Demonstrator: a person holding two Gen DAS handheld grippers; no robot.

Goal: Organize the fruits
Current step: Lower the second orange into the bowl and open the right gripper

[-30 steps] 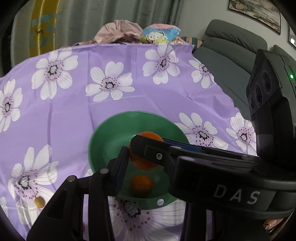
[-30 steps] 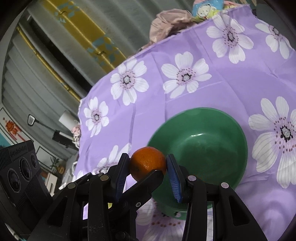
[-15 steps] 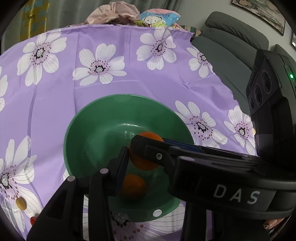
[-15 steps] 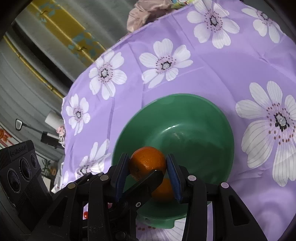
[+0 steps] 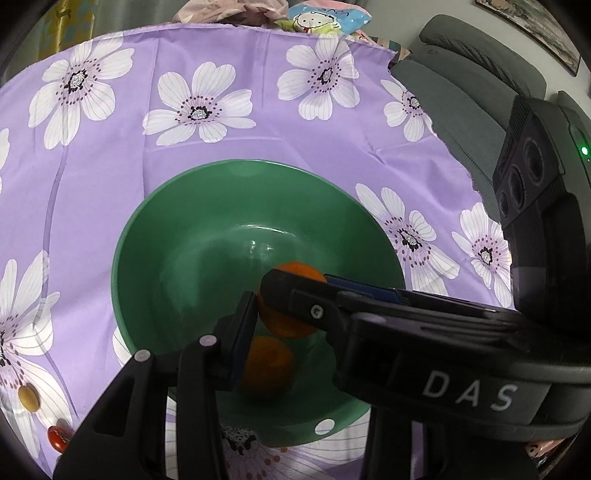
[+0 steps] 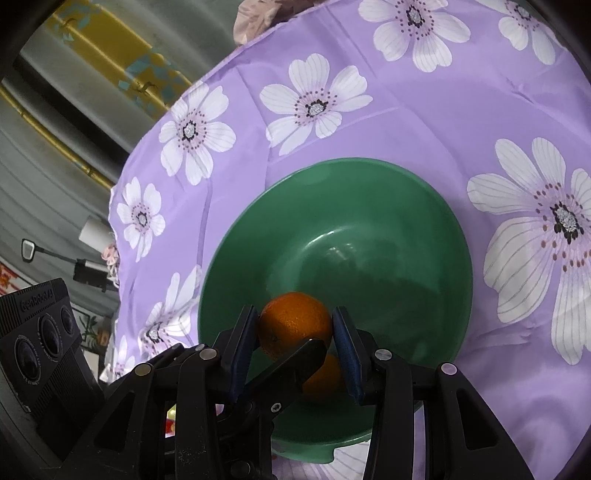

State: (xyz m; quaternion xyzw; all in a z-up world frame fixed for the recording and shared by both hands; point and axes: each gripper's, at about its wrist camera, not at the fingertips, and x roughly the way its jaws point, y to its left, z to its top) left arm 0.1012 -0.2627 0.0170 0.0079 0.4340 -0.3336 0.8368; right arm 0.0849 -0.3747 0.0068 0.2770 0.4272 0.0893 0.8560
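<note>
One orange (image 6: 295, 314) hangs low inside the green bowl (image 6: 369, 166), and both grippers are shut on it crosswise. In the right wrist view my right gripper (image 6: 295, 328) presses a blue pad on each side of the fruit. A finger (image 6: 295, 358) of the left gripper crosses under its front. In the left wrist view the same orange (image 5: 284, 326) touches the left pad of my left gripper (image 5: 290, 304). Its other finger is hidden behind the right gripper's body (image 5: 443, 369). A second orange (image 5: 266, 365) lies on the bottom of the bowl (image 5: 147, 229), just below the held one.
A purple cloth with white flowers (image 5: 184, 147) covers the table. A small yellow-brown fruit (image 5: 28, 397) and a small red one (image 5: 57, 435) lie on it left of the bowl. A grey sofa (image 5: 461, 92) stands at the right, with bags (image 5: 325, 14) at the far edge.
Both grippers have come down and forward together with the orange. It has gone from beside the bowl's near rim to inside it. Both grips are unchanged.
</note>
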